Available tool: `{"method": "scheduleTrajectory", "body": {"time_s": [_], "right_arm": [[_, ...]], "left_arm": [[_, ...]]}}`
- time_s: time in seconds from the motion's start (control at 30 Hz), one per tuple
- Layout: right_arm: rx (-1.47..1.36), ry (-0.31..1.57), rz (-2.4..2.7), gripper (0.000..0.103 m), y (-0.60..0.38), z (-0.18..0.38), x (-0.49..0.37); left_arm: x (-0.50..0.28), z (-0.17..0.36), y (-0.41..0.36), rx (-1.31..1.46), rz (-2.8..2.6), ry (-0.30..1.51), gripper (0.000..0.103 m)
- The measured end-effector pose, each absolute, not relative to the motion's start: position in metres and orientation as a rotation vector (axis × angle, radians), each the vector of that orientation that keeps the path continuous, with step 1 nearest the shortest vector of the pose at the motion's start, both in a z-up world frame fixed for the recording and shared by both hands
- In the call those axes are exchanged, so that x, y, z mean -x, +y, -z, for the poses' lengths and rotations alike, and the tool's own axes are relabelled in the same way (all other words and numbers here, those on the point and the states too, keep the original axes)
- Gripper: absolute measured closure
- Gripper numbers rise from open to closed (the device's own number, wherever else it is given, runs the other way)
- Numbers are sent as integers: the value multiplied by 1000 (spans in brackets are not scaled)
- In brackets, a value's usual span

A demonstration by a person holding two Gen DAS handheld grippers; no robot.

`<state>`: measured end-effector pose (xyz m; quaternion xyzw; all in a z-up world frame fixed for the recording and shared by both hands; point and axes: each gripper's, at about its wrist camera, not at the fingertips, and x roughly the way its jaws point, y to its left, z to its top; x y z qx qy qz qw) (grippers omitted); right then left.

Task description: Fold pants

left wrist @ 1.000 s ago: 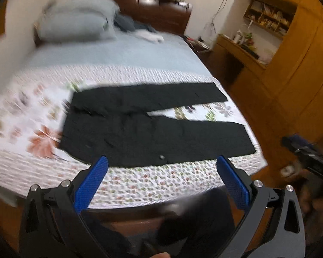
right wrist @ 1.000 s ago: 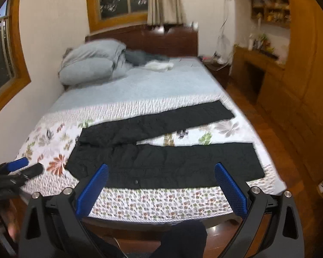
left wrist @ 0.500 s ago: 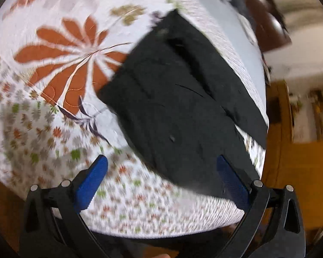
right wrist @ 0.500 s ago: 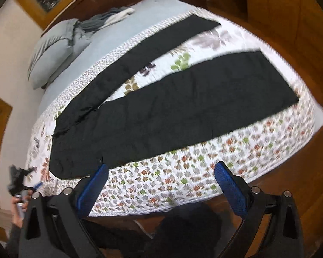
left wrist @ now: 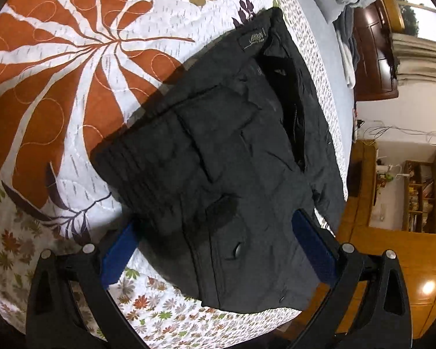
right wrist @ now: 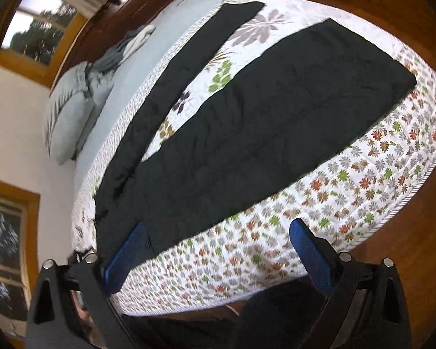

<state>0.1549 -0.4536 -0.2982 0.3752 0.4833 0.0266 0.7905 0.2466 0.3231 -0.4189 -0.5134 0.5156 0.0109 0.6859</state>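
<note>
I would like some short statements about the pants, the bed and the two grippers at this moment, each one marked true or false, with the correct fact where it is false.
1. The black pants lie spread out on the floral quilt with the two legs apart. True.
2. The left gripper is shut on the waistband. False: its jaws stand wide open, over the waist end of the pants.
3. The right gripper is open and holds nothing. True.
4. The pants are already folded in half. False: both legs lie at full length, with quilt showing between them.
5. Grey pillows lie at the head of the bed. True.
</note>
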Motion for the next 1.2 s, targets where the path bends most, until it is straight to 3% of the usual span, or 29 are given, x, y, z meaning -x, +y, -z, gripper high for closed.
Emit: {"method": "scheduleTrajectory", "body": {"time_s": [0.07,0.13,0.17,0.23,0.27,0.33,0.93,1.0,1.03,1.07,1.1,1.2], "right_arm": [[-843,1026,-39,4,-472,305,-160],[-909,997,-7,4,-502,313,-164],[-954,977,4,4,-517,317,-163],[-1035,930,32,5,-547,325,-163],[-1067,904,53,15,-563,330,-163],[-1118,883,74,27,-587,340,-165],[-1359,726,170,25,-681,408,-175],[-1332,740,165,32,-681,409,-183],[-1313,754,174,48,-680,410,-187],[-1304,769,185,76,-677,411,-187],[-1316,778,184,86,-678,413,-187],[-1281,776,173,90,-672,403,-186]], "left_arm": [[-243,416,318,1111,-40,1165,10],[-245,411,311,1011,-95,1207,36],[-248,409,309,954,-138,1229,57],[-246,410,311,969,-150,1217,75],[-247,412,312,1000,-137,1203,80],[-248,414,311,1015,-144,1191,80],[-241,424,311,1032,-199,1192,76],[-242,422,310,1027,-211,1193,78],[-243,420,307,1021,-226,1190,80],[-242,417,305,1010,-244,1185,83],[-241,414,304,1008,-257,1177,87],[-233,404,306,1027,-313,1133,92]]}}
